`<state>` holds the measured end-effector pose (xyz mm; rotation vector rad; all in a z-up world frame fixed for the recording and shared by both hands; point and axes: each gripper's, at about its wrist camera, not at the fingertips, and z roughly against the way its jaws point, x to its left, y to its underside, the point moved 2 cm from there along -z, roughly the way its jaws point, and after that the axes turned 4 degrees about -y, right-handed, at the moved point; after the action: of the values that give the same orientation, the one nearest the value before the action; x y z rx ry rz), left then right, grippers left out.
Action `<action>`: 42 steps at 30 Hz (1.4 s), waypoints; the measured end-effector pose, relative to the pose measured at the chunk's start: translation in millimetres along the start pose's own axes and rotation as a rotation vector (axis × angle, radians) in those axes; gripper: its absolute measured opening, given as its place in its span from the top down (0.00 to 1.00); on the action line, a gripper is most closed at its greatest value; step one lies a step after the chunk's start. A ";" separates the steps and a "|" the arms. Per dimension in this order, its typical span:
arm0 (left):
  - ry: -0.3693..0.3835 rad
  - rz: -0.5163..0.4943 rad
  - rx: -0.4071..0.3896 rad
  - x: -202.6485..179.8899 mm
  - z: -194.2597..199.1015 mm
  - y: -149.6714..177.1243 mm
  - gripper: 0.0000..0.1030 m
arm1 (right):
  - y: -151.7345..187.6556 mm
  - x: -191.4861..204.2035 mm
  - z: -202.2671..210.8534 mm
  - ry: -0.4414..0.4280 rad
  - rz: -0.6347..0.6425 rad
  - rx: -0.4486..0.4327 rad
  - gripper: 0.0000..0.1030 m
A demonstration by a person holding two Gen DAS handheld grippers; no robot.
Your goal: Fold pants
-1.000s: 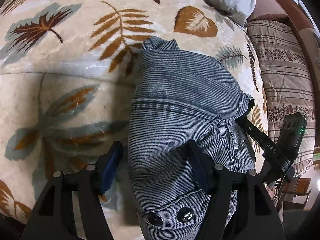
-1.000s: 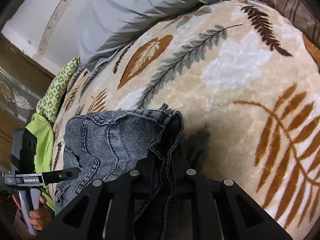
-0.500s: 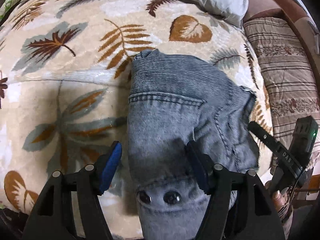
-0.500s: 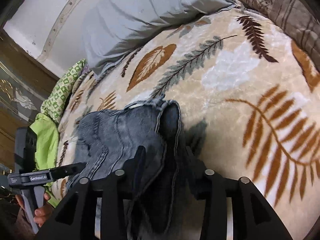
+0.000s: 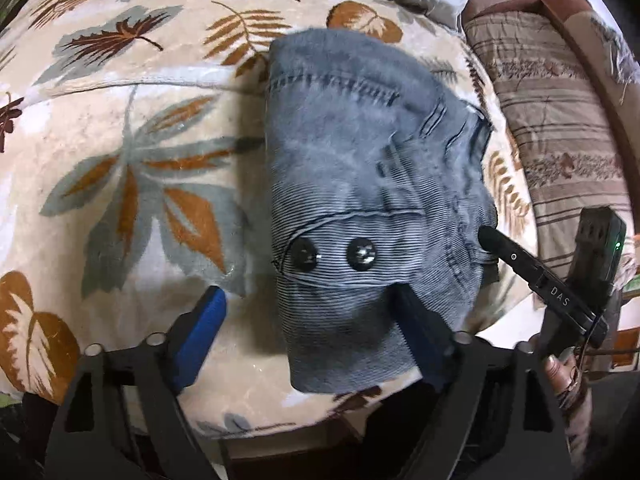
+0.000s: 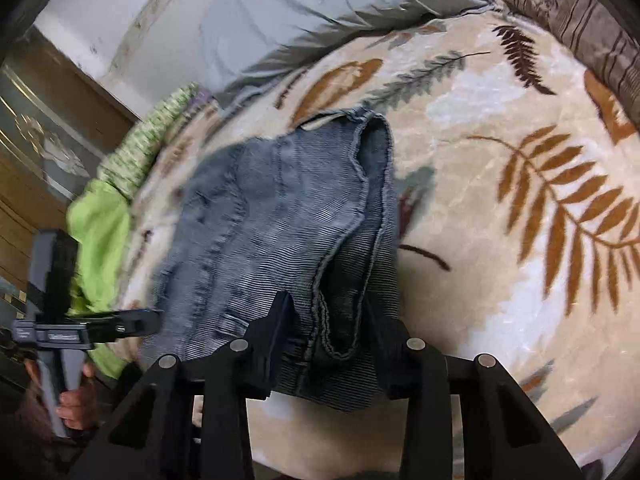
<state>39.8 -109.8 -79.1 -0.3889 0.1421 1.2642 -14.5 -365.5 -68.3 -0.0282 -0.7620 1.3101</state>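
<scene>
The grey-blue jeans (image 5: 360, 168) lie folded in a compact bundle on the leaf-patterned blanket (image 5: 120, 140), with two dark buttons facing up near the front. My left gripper (image 5: 308, 332) straddles their near end and its jaws are opening. The blue left pad (image 5: 200, 332) stands clear of the cloth and the right finger rests against it. In the right wrist view the jeans (image 6: 280, 220) show their hemmed edge between the fingers of my right gripper (image 6: 328, 336). Its jaws are closing a little, not pinching the cloth. One finger of the right gripper (image 5: 504, 248) shows at the jeans' right side.
A grey pillow (image 6: 300, 8) lies at the far side of the bed. A striped brown cushion (image 5: 560, 120) runs along the right. Green cloths (image 6: 104, 232) are piled at the left by a wooden cabinet (image 6: 32, 152). The bed's near edge (image 5: 320, 432) is right under the grippers.
Both grippers have drawn back toward the near edge of the bed. The right jaws, shut on the folded edge before, have parted. The left jaws have spread wider.
</scene>
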 end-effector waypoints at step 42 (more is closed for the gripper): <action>0.006 0.075 -0.019 23.3 -15.2 -72.3 0.06 | -68.2 -42.6 -26.6 -0.021 -0.148 -0.062 0.55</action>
<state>117.0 -112.2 -85.5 -0.4062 0.1509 1.3389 55.1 -412.3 -80.0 -0.0073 -0.8077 1.1474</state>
